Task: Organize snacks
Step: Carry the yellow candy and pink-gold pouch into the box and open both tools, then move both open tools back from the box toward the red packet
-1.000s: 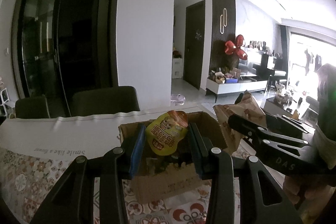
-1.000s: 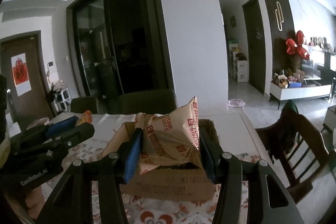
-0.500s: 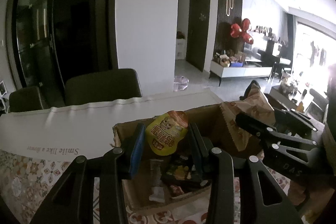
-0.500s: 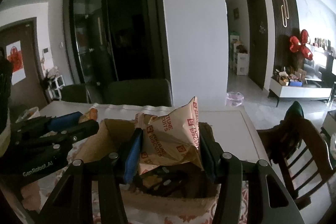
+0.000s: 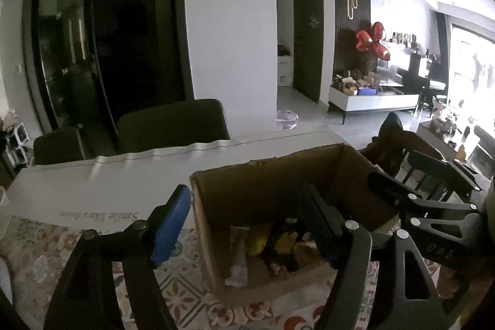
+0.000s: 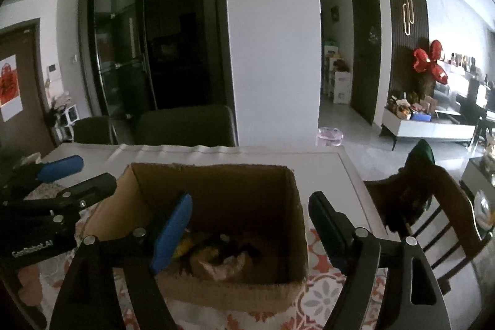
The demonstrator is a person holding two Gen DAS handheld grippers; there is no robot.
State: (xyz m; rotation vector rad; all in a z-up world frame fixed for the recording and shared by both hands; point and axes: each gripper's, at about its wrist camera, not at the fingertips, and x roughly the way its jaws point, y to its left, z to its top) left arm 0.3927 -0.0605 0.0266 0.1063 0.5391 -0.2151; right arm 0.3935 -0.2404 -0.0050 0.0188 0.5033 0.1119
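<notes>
Now both tools wide open over the box, nothing held

Surface (image 5: 92, 194) w/ patterned cloth carries cardboard box (image 6: 216, 293); snacks (image 6: 222, 259) lie loose on its floor; prob. light, crinkly, crushable, slick film, so pinch a sealed edge gently; left tool (image 5: 247, 221) & right tool (image 6: 250, 225) spread, empty.

Two dark chairs (image 6: 185, 126) are standing at the table's (image 6: 309, 156) far edge; a wooden chair (image 6: 433, 206) is sitting at its right edge; a patterned cloth (image 5: 37, 252) is covering the near part; red balloons (image 6: 428, 64) are hanging beyond.
</notes>
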